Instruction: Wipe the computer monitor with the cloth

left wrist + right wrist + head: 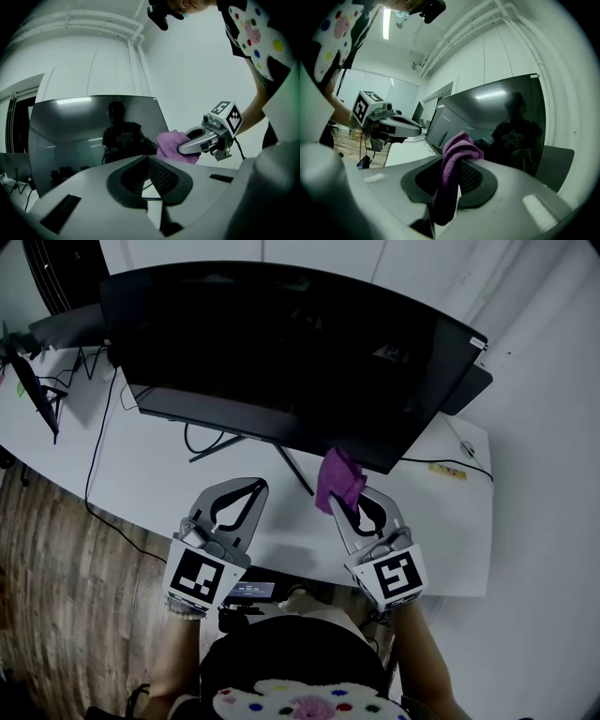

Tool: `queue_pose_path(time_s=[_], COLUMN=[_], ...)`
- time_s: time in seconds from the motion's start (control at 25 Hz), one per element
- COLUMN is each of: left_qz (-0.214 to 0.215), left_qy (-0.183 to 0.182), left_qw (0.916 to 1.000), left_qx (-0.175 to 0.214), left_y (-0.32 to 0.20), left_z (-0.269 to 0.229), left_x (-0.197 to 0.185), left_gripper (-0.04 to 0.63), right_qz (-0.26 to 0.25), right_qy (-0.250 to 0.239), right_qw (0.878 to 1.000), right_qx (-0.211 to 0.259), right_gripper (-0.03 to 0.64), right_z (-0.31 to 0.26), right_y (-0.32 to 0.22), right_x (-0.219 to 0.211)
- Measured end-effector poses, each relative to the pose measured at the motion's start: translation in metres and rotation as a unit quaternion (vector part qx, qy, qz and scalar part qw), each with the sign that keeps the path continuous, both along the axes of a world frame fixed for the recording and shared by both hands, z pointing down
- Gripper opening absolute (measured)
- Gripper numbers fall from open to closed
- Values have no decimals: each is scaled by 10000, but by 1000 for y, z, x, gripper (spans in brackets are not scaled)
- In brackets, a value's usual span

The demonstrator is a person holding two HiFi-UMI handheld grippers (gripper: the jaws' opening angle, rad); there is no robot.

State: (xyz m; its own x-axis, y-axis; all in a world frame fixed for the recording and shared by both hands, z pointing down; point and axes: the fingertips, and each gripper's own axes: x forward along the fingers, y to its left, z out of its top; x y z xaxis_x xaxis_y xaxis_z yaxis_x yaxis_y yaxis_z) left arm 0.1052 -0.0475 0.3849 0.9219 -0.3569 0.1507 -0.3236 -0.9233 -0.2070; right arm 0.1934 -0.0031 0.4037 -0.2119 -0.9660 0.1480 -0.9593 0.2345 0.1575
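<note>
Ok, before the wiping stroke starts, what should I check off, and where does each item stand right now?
1. Purple cloth clamped in the right claw: ok.
2. Cloth sticks out past the claw tips, so fabric leads: ok.
3. Left claw shut on nothing, held below the monitor: ok.
4. Cloth in contact with the screen: cannot tell; it sits at the monitor's lower edge, toward the right.
5. Screen dark, so smears would show: ok.

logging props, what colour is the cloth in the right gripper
Purple: the soft purple cloth shows best in the right gripper view.
</note>
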Motion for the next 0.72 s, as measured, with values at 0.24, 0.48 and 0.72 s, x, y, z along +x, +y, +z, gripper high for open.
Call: queue_pose_path(time_s=[0.24, 0.48, 0.72], left_qz=[-8, -21, -42], left_qy=[13, 13, 1], left_qw=[10000, 10000, 10000], left_qx=[-7, -12, -11], left_y=[1, 0, 0], left_z=[0, 1, 1], left_x=[-3, -5, -5], left_gripper=[5, 5, 5], right_qz=[84, 158, 122], right_qy=[21, 64, 75], right_qw=[10000, 9998, 9999], right_qx=[-14, -101, -85], right_gripper=[78, 78, 78], right_z=[1, 7, 7], right_y=[1, 2, 2], right_x=[4, 9, 9])
